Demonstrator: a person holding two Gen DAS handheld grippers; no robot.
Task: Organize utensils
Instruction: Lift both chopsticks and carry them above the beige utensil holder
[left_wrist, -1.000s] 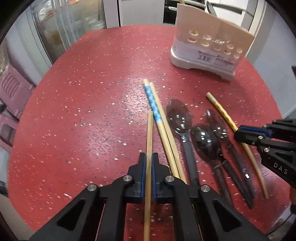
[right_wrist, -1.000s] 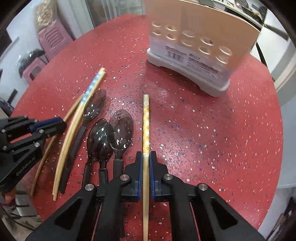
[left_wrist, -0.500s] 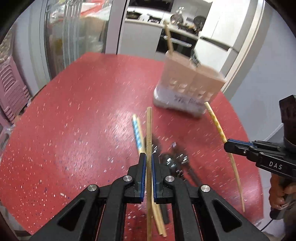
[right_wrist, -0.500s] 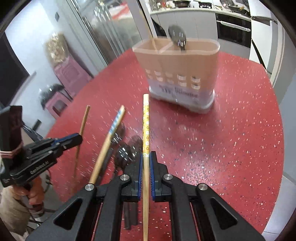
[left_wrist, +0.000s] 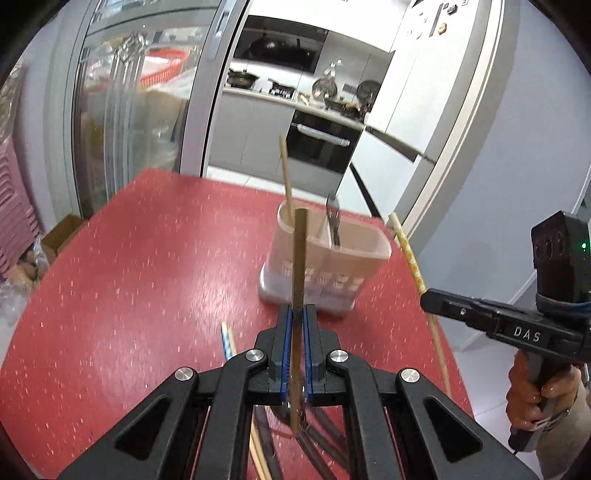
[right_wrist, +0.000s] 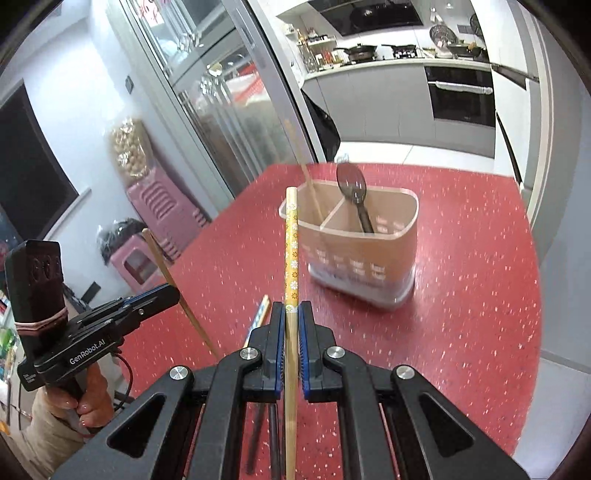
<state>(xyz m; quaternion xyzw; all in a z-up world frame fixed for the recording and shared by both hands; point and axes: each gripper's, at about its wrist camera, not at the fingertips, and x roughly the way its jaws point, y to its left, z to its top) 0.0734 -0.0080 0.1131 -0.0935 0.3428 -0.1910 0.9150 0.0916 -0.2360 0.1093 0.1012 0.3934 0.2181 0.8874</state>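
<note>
My left gripper is shut on a plain wooden chopstick, held up above the red table and pointing at the utensil holder. My right gripper is shut on a flower-patterned chopstick, also raised and aimed at the holder. The beige holder has two compartments: a chopstick stands in the left one and a dark spoon in the right. Each gripper shows in the other's view: the right one, the left one.
A blue-patterned chopstick and other chopsticks and dark spoon handles lie on the red table below the grippers. Pink stools stand off the table's left side. Kitchen counters lie behind.
Both grippers have lifted their chopsticks off the table and tilted upward, so the views now look level across the table at the holder. The spoons have dropped out of sight below.
</note>
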